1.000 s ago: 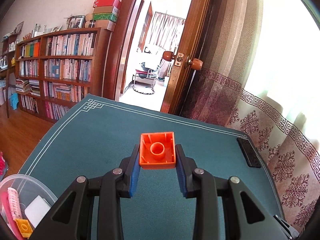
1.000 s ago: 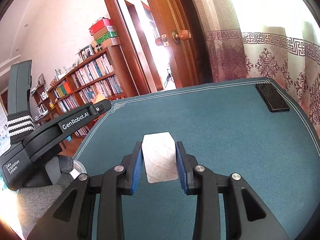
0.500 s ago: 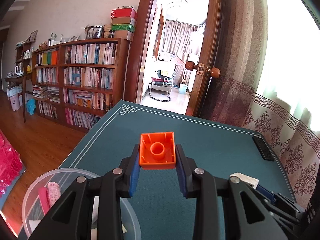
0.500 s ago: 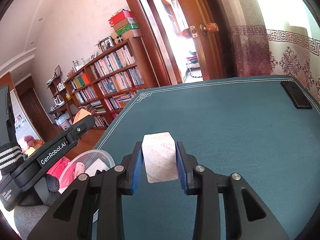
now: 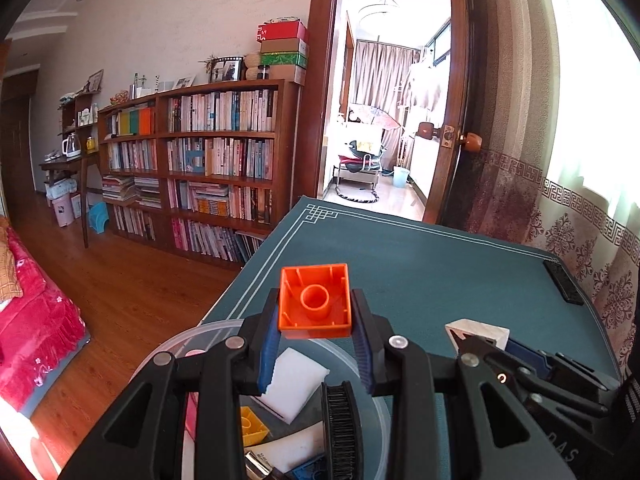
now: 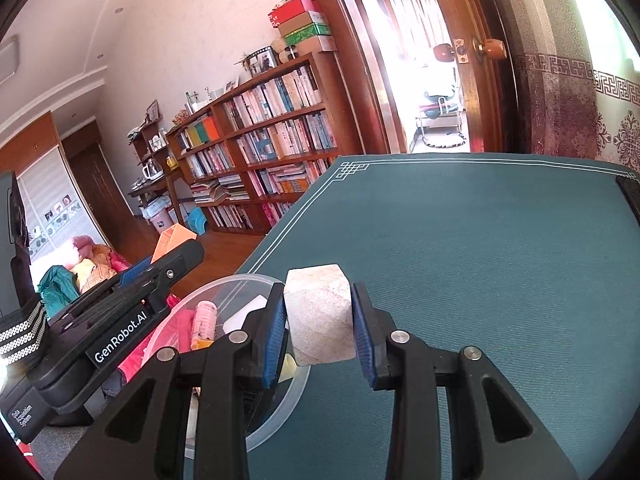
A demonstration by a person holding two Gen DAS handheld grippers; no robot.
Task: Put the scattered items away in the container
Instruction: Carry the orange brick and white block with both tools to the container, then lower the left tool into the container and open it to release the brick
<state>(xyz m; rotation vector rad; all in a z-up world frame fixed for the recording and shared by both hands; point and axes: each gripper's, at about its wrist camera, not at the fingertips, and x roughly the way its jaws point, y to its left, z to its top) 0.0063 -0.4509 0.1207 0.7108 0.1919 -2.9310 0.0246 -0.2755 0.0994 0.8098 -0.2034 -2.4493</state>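
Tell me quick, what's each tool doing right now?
Left tool: closed on the orange brick, over the clear container.
Right tool: closed on the pale block, at the container's rim.

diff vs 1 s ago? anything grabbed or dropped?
Both hand-held grippers swung left toward the clear container: it went from a sliver at the left view's corner to sitting beneath the left hand-held gripper. Right hand-held gripper now reaches its rim. Nothing grabbed or released: orange brick and pale block stay clamped. Phone unmoved.
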